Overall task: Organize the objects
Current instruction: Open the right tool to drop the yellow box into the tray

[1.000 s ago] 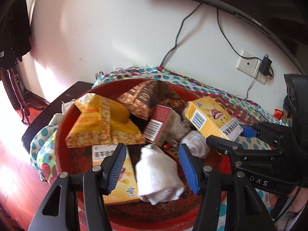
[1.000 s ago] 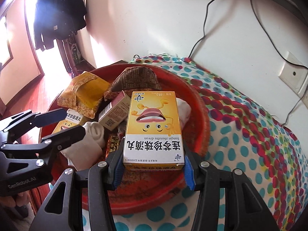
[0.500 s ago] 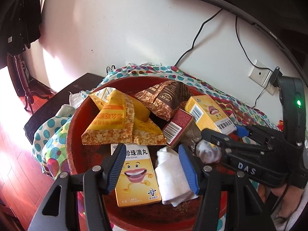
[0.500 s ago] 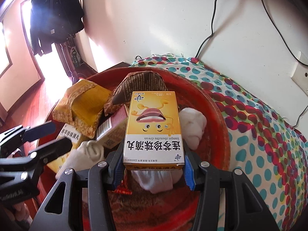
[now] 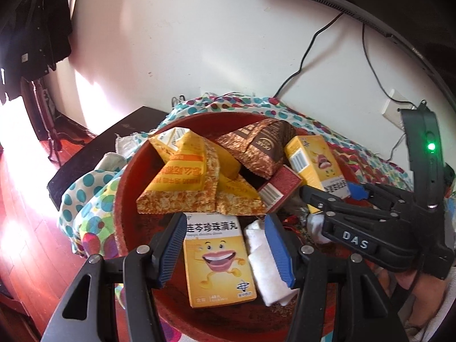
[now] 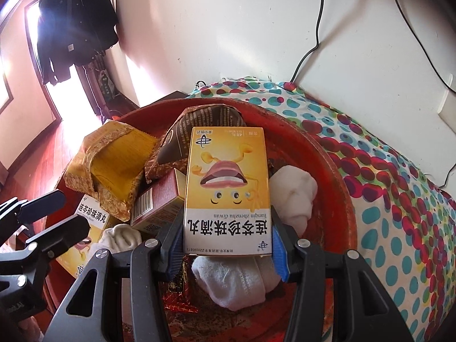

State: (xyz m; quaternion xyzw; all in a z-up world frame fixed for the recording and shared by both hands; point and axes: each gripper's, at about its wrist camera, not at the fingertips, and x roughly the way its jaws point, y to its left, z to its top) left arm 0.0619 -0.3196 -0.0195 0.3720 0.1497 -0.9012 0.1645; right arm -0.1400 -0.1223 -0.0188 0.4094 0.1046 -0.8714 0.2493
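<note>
Right gripper (image 6: 226, 235) pinches a yellow medicine box (image 6: 226, 191) over the red basin (image 6: 336, 176), socks at 4 o'clock. Left gripper (image 5: 225, 249), fingers spread and empty, hovers above a second yellow box (image 5: 218, 265), snack packets at 12 o'clock.

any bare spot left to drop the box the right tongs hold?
Red basin is crowded: snack packets, boxes and white cloths fill it. Barest patch inside: near rim by the white cloth. Outside, the polka-dot cloth right of the basin lies bare. Right tongs grip the yellow box.
</note>
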